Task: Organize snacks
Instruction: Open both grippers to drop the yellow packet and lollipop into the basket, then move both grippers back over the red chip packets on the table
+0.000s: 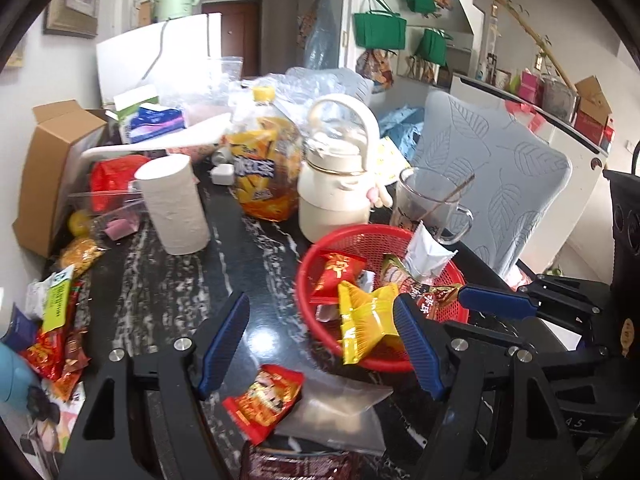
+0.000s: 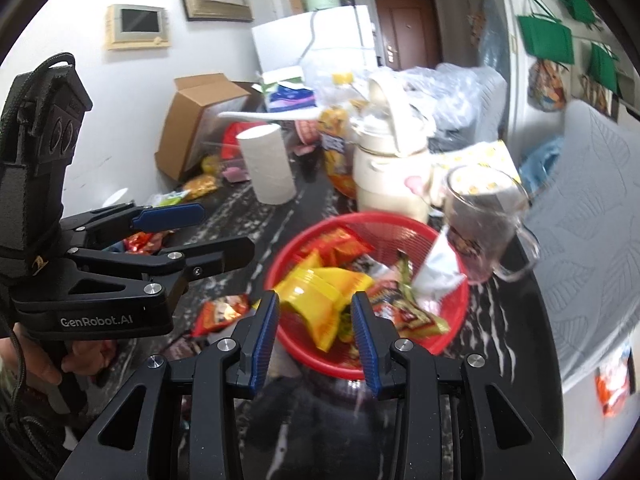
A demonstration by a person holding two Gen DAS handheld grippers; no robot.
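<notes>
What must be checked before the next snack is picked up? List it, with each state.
1. Left gripper open and empty: ok.
2. Right gripper clamped on nothing: ok.
3. Red packet lies loose on the table, nothing on top of it: ok.
4. Red basket has room left: ok.
5. Yellow packet fully inside the near rim: cannot tell.
6. Glass mug stands clear of the basket: cannot tell.
</notes>
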